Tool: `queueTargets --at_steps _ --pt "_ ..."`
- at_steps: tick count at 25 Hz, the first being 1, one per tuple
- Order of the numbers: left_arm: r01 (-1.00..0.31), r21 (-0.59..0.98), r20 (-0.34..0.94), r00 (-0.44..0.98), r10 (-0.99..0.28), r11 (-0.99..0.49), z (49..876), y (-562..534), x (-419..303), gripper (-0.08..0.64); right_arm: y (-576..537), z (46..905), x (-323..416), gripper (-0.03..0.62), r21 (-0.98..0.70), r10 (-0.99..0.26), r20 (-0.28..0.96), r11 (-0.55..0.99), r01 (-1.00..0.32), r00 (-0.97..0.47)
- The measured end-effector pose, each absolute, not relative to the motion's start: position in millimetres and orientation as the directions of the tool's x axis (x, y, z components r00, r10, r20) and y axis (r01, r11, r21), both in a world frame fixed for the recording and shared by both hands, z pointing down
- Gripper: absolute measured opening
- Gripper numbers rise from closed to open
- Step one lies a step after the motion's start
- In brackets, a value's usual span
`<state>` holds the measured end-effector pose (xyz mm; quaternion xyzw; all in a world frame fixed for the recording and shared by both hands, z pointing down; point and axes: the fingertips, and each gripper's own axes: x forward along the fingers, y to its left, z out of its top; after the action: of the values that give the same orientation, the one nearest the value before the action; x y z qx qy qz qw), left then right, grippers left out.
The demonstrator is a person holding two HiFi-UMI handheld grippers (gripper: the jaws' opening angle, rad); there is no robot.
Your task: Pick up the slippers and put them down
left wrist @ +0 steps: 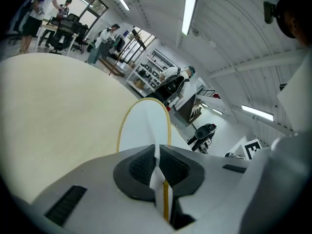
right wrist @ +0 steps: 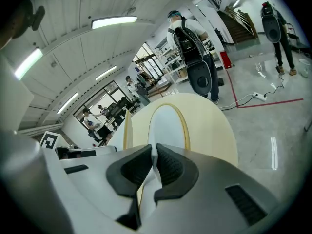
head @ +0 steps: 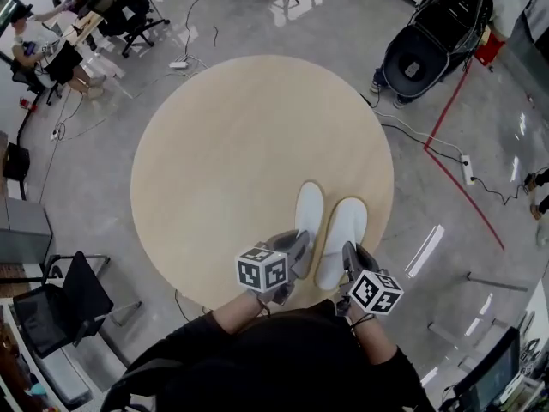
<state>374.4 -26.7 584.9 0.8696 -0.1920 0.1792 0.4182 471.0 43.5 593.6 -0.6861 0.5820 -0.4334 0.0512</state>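
Slippers are both in hand: the left slipper (head: 309, 211) and the right slipper (head: 343, 234) lie side by side, almost touching, over the near edge of the round wooden table (head: 232, 144), toes pointing toward its middle. The left gripper (head: 298, 245) has its jaws closed almost fully on the heel end of the left slipper. The left gripper view shows the thin white material and its yellow edge pinched between the dark pads. The right gripper (head: 349, 253) grips the heel of the right slipper in the same way, jaws nearly together on it.

The grasp looks done for both, so the pick-up half of the task is made or under way. Whether the toes are clear of the table top or resting on it I cannot tell. What is left, I judge, is to set the pair back on the table and let go.

Counted: two slippers, both white with a yellow rim; two grippers, one slipper in each; one table.
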Motion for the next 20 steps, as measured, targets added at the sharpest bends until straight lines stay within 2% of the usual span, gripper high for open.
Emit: queueTargets --at_steps 11,20 --pt "-0.538 0.581 0.37 0.843 -0.39 -0.611 521 -26 253 0.034 43 538 392 0.032 -0.566 -0.876 0.475 -0.233 -0.791 -0.082" --pt "-0.558 0.554 0.32 0.828 -0.461 -0.617 488 -18 158 0.034 32 495 308 0.032 -0.572 -0.905 0.406 -0.148 -0.807 -0.123"
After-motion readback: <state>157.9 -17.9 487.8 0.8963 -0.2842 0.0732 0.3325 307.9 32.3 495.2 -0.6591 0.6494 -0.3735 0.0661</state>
